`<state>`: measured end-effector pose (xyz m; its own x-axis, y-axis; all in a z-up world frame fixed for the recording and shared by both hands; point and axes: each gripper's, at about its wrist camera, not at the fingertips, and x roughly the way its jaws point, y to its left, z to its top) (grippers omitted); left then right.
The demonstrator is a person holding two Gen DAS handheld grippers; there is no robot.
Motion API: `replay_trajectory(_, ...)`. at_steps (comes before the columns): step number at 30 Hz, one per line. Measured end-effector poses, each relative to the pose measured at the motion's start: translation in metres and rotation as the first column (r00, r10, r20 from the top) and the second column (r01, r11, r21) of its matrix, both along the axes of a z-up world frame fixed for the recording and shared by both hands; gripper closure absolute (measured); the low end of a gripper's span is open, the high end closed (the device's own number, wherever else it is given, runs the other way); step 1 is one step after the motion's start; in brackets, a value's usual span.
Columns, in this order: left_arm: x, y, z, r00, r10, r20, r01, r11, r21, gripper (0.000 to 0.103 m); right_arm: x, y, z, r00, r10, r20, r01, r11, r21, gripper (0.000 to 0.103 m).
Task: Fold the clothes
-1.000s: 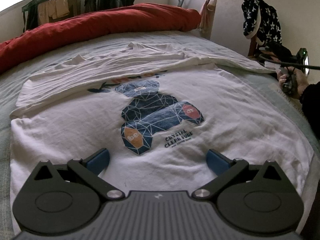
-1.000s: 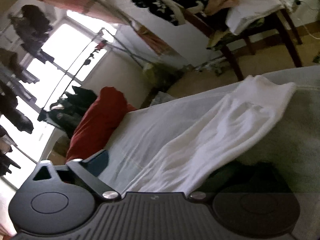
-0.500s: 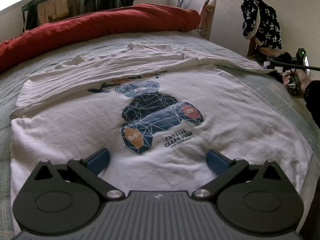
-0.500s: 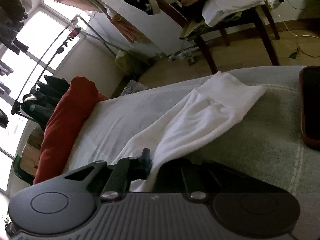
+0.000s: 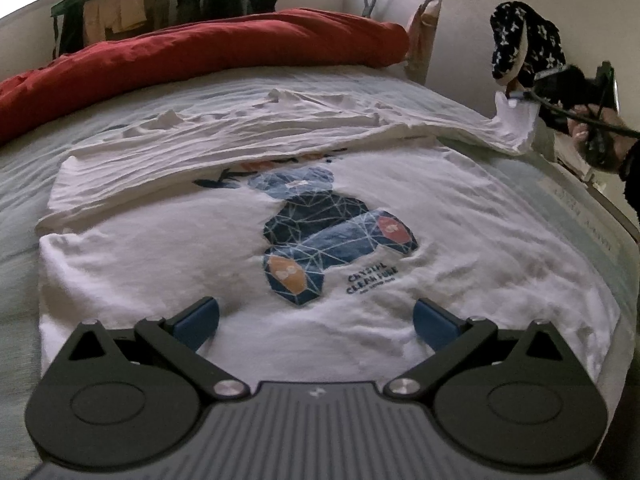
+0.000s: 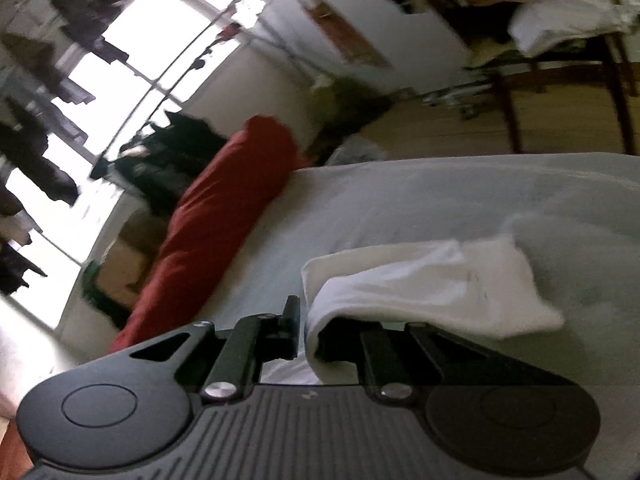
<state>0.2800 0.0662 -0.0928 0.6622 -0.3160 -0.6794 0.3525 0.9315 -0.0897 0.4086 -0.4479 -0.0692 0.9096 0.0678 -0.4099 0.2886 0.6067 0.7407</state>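
Observation:
A white long-sleeved shirt point(image 5: 224, 256) with a blue geometric bear print lies flat on the bed, its far side folded over in wrinkles. My left gripper point(image 5: 316, 318) hovers open over its near hem, blue pads wide apart with nothing between them. At the far right of the left wrist view, my right gripper point(image 5: 520, 98) holds the white sleeve cuff point(image 5: 514, 120) lifted off the bed. In the right wrist view, that gripper point(image 6: 304, 328) is shut on the sleeve point(image 6: 432, 284), whose cuff end droops over the right finger.
A rolled red duvet point(image 5: 208, 52) lies along the far side of the bed point(image 5: 580, 216). A chair point(image 6: 560, 60) piled with clothes stands beyond the bed's right edge, with a dark starred garment point(image 5: 520, 36) on it. Clothes hang by the windows.
My right gripper shut on the sleeve, then lifted it off the bed and carried it. The sleeve end, flat before, now hangs raised. The left gripper has stayed put.

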Motion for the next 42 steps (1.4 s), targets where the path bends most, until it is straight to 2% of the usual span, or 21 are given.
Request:
replay_trajectory(7,-0.003,0.013,0.010,1.000,-0.028,0.013,0.028,1.000,-0.003,0.001,0.020,0.053,0.037,0.989,0.148,0.023,-0.147,0.988,-0.036,0.092)
replay_trajectory(14,-0.012,0.029,0.022,0.992,-0.118,0.033,0.118,0.993,-0.015,0.001,0.039,0.108,0.062,0.963,0.269,0.005,-0.267,0.959,-0.095,0.092)
replay_trajectory(19,-0.010,0.046,0.025,0.996,-0.081,0.040,0.082,0.996,-0.019,0.001,0.053,0.150,0.076,0.935,0.355,-0.014,-0.354,0.925,-0.140,0.092)
replay_trajectory(28,0.008,0.085,0.020,0.999,0.045,-0.013,-0.045,0.997,-0.056,0.001,0.079,0.227,0.087,0.863,0.502,-0.061,-0.501,0.833,-0.236,0.091)
replay_trajectory(33,0.005,0.086,0.021,0.999,-0.036,-0.023,0.033,0.992,-0.118,0.001,0.090,0.264,0.080,0.822,0.562,-0.090,-0.564,0.783,-0.264,0.091)
replay_trajectory(38,0.007,0.084,0.015,0.998,-0.026,-0.049,0.022,0.997,-0.076,0.001,0.092,0.294,0.074,0.782,0.616,-0.102,-0.613,0.728,-0.307,0.091)
replay_trajectory(42,0.010,0.087,0.011,0.998,-0.011,-0.070,0.007,0.998,-0.063,0.001,0.092,0.321,0.073,0.734,0.671,-0.104,-0.659,0.666,-0.350,0.091)
